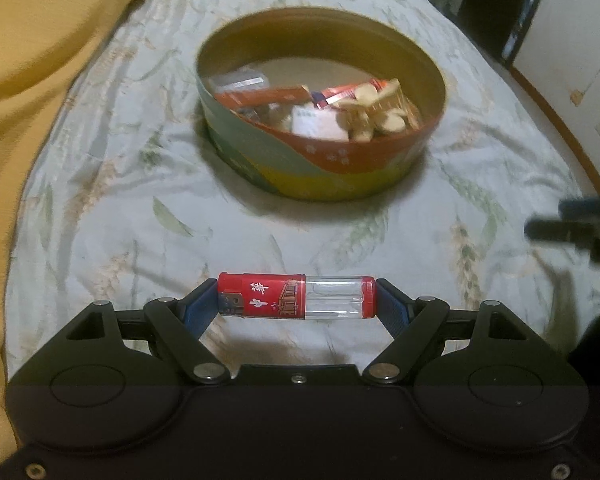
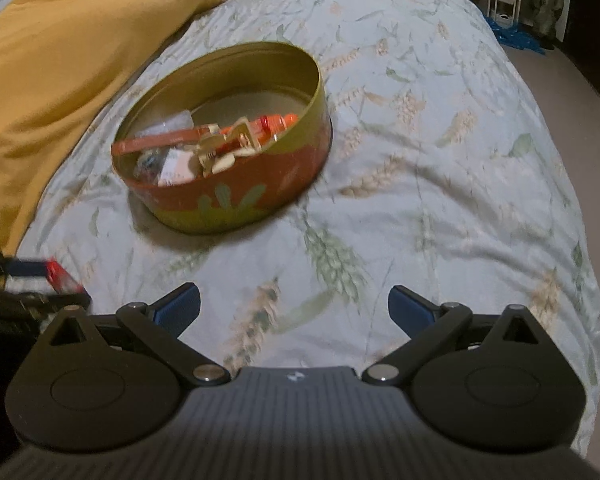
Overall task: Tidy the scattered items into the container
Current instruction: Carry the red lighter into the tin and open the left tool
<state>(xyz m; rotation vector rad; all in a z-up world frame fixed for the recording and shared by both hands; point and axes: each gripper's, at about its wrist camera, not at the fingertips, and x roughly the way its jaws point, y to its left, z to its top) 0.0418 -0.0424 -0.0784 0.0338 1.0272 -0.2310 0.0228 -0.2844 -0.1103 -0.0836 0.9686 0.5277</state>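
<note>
My left gripper (image 1: 296, 298) is shut on a red and clear lighter (image 1: 296, 297), held crosswise by its two ends between the blue pads, above the bedspread and short of the tin. The round tin (image 1: 320, 168) stands ahead of it with several small packets and snacks inside. In the right wrist view my right gripper (image 2: 294, 306) is open with nothing between its fingers, over bare bedspread. The same tin (image 2: 228, 196) lies ahead and to its left. At that view's left edge the left gripper (image 2: 28, 280) shows with the red lighter (image 2: 62, 278) in it.
A pale leaf-patterned bedspread (image 1: 140, 216) covers the bed. A yellow blanket (image 1: 32, 80) is bunched along the left side. The bed's right edge drops to the floor (image 2: 560, 76), with shelves and clutter beyond. The right gripper (image 1: 580, 224) shows dark and blurred at the left wrist view's right edge.
</note>
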